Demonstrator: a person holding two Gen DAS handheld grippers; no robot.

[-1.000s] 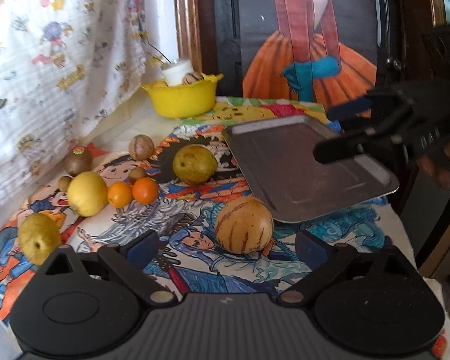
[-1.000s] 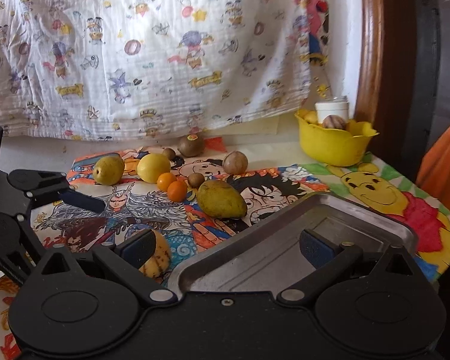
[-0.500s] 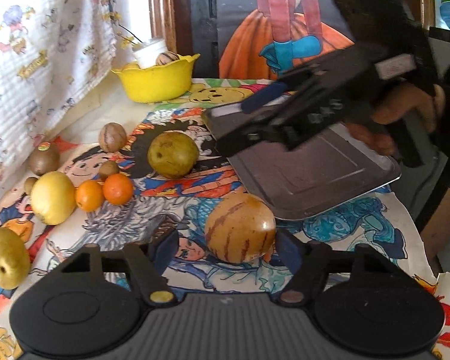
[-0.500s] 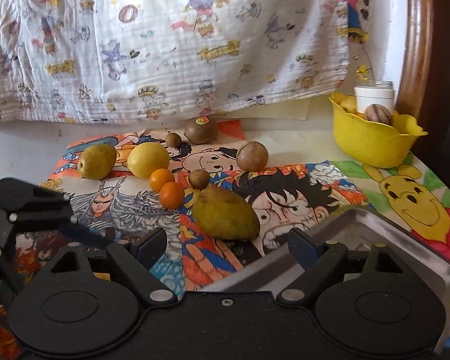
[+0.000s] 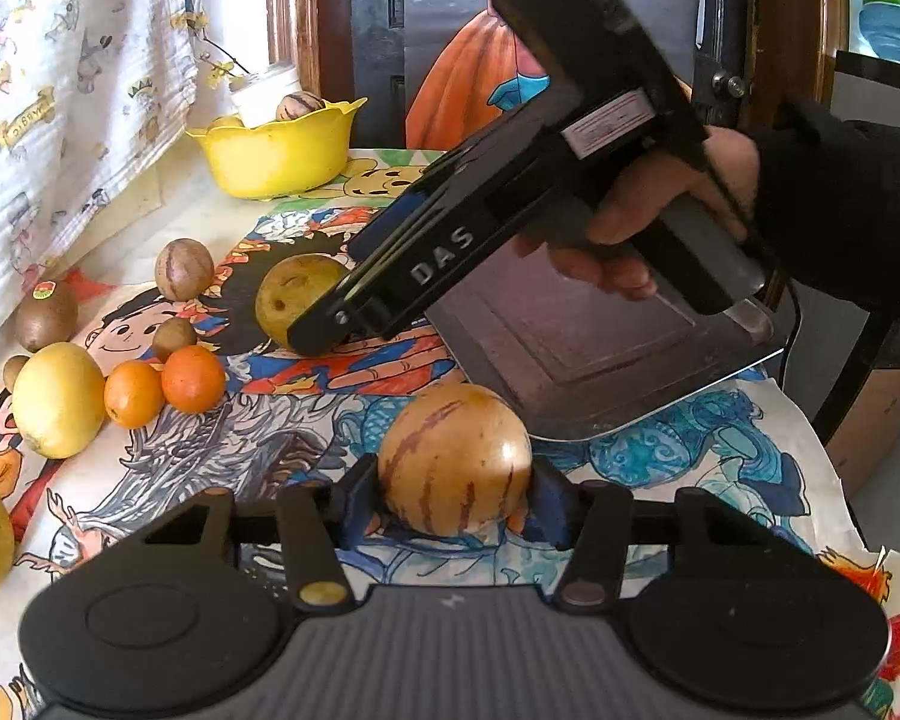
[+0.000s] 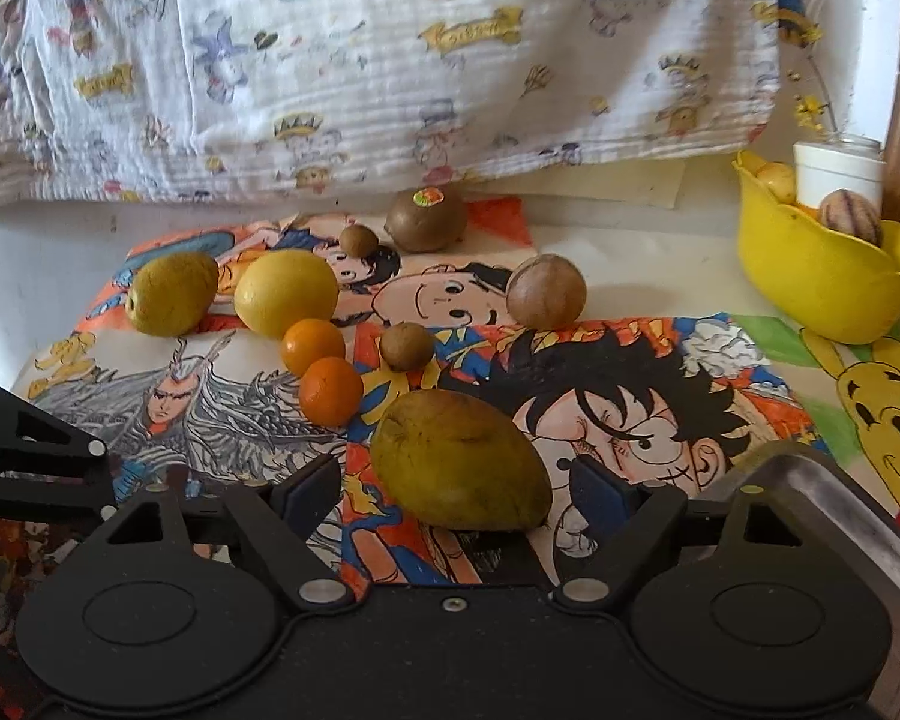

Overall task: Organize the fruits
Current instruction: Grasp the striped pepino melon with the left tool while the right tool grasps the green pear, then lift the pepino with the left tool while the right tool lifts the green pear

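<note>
A striped yellow-orange melon-like fruit point(image 5: 455, 459) sits on the cartoon cloth between the blue pads of my left gripper point(image 5: 455, 504). The jaws are closing and both pads touch its sides. My right gripper point(image 6: 456, 489) straddles a green-yellow oval fruit point(image 6: 459, 468), jaws closing, with a small gap left on each side. In the left wrist view that right gripper point(image 5: 330, 324) reaches down to the same fruit point(image 5: 294, 300), held by a person's hand point(image 5: 630, 228). A metal tray point(image 5: 600, 348) lies at the right.
A lemon point(image 6: 286, 293), two oranges point(image 6: 330, 390), a kiwi point(image 6: 426, 221), a round striped fruit point(image 6: 546, 291) and a pear-like fruit point(image 6: 171, 293) lie farther back. A yellow bowl point(image 6: 822, 288) holding a white jar stands at the back right. A printed sheet hangs behind.
My left jaws narrowed onto the striped fruit. My right gripper swung from over the tray to the green-yellow fruit, and its jaws drew in around it.
</note>
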